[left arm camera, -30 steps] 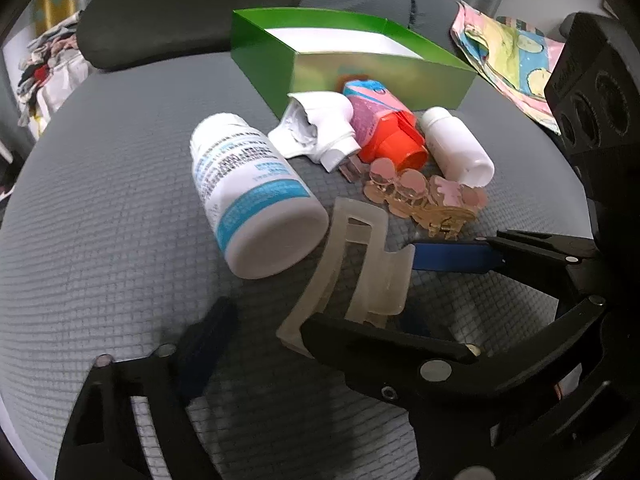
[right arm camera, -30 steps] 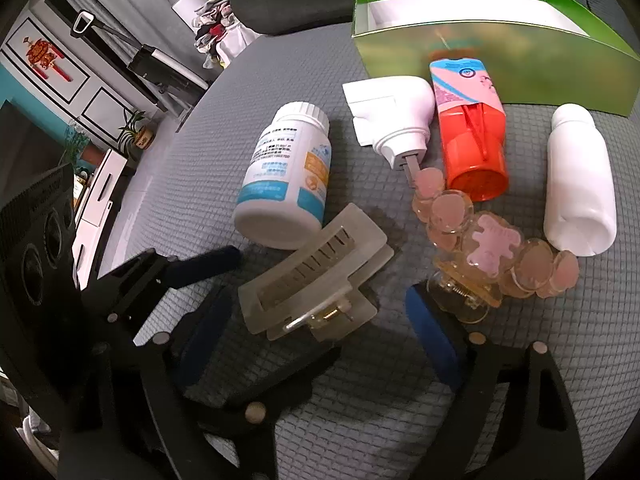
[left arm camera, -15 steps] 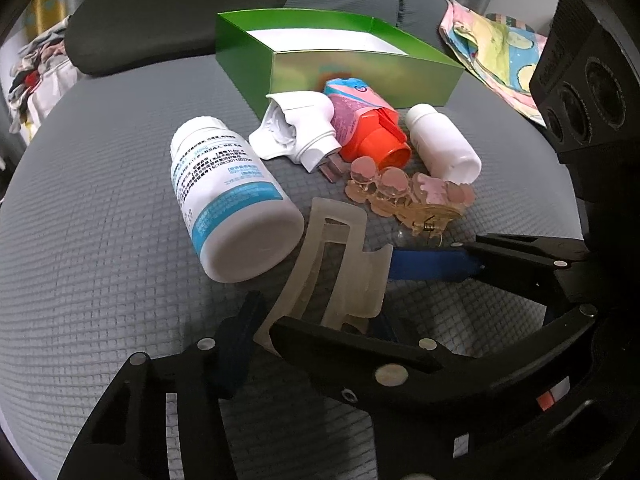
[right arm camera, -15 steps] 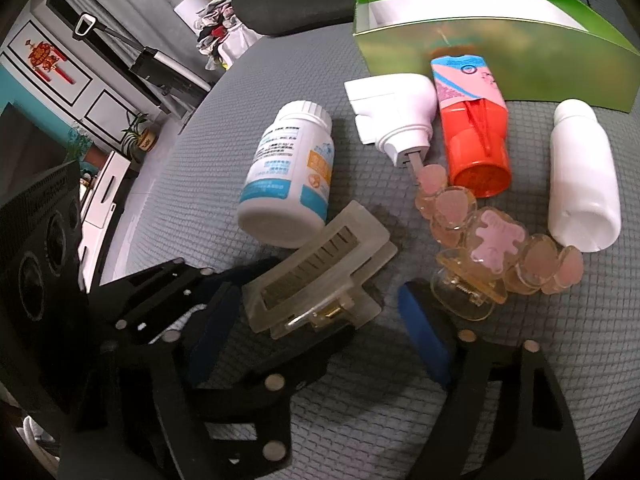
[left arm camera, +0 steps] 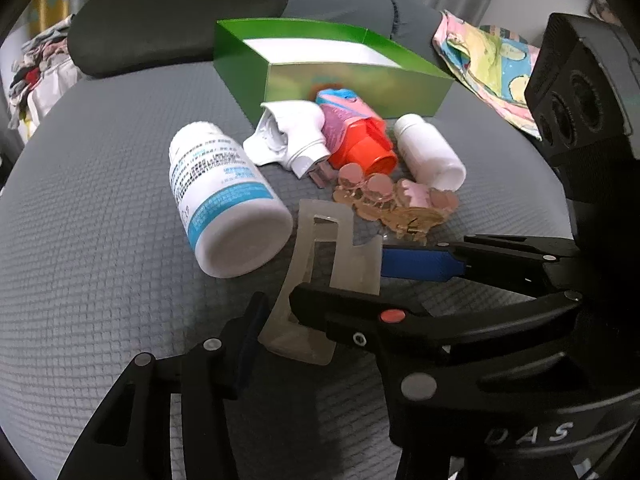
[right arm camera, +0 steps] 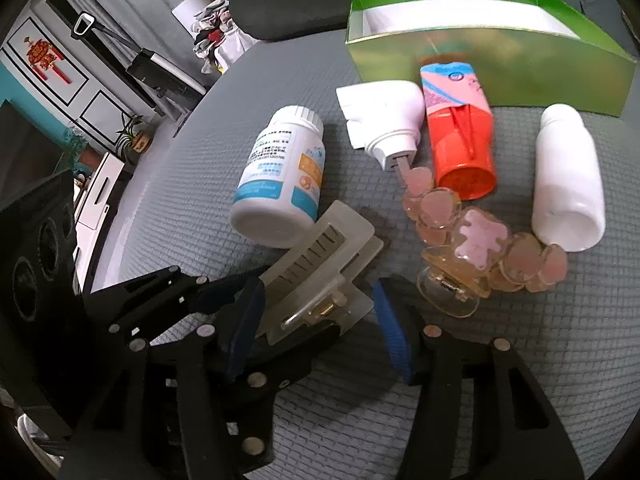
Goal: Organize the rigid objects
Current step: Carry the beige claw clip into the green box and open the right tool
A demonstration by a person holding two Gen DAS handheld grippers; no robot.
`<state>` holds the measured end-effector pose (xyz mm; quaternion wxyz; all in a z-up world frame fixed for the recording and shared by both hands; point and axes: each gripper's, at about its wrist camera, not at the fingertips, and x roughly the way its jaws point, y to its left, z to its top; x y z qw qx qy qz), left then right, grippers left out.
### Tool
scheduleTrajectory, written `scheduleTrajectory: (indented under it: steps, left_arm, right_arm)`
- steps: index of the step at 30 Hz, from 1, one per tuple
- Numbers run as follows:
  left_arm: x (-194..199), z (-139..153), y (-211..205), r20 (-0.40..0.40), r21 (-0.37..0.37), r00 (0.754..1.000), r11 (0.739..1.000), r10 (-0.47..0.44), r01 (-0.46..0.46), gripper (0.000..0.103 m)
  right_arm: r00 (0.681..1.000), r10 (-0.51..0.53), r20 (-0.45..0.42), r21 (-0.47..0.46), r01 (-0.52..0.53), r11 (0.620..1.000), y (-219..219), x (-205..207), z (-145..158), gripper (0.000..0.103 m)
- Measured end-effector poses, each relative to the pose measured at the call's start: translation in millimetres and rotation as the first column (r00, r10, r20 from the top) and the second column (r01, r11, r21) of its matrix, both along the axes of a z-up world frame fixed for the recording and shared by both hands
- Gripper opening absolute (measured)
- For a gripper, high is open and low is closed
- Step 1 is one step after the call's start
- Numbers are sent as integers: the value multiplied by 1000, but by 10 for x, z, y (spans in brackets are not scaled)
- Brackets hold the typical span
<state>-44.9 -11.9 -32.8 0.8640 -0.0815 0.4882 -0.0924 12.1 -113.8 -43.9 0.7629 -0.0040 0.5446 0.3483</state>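
Observation:
A frosted translucent hair clip (left arm camera: 324, 276) (right arm camera: 320, 276) lies on the grey cushion. Both grippers close around it. My right gripper (right arm camera: 318, 320) has its blue pads on either side of the clip, nearly touching. My left gripper (left arm camera: 276, 320) comes from the other side, its left pad touching the clip's end. Behind lie a blue-labelled pill bottle (left arm camera: 224, 196) (right arm camera: 280, 184), a white tube (left arm camera: 292, 140), an orange-capped pink tube (left arm camera: 356, 136), a small white bottle (left arm camera: 430, 152) and a pink flower hair clip (left arm camera: 396, 200) (right arm camera: 480, 252). A green open box (left arm camera: 332, 68) (right arm camera: 480, 40) stands at the back.
A black headrest cushion (left arm camera: 176, 12) lies behind the box. A colourful cloth (left arm camera: 488, 64) lies at the back right. A white cabinet (right arm camera: 52, 68) and floor show beyond the cushion's left edge.
Both grippers have moved in on the frosted clip and narrowed. The right gripper's pads now sit on either side of it; the left gripper's pad has reached its end.

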Motion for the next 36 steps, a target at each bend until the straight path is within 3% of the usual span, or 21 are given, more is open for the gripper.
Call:
scheduleTrajectory:
  steps: [22,29,36]
  left_arm:
    - [77,465,-72,103,1,994,999,-43,43,45]
    - [318,628,-151,142,22,988,998,-68,66,45]
    - [762,838,-175,193,32,978,997,-78,73,45]
  right_arm:
    - [994,-26,109,68,18,998,-151,-30,417,50]
    - [987,-42,153,73,32,997,-172,106,577,50]
    - [975,-63,214,89,45,995,-176,493,800,50]
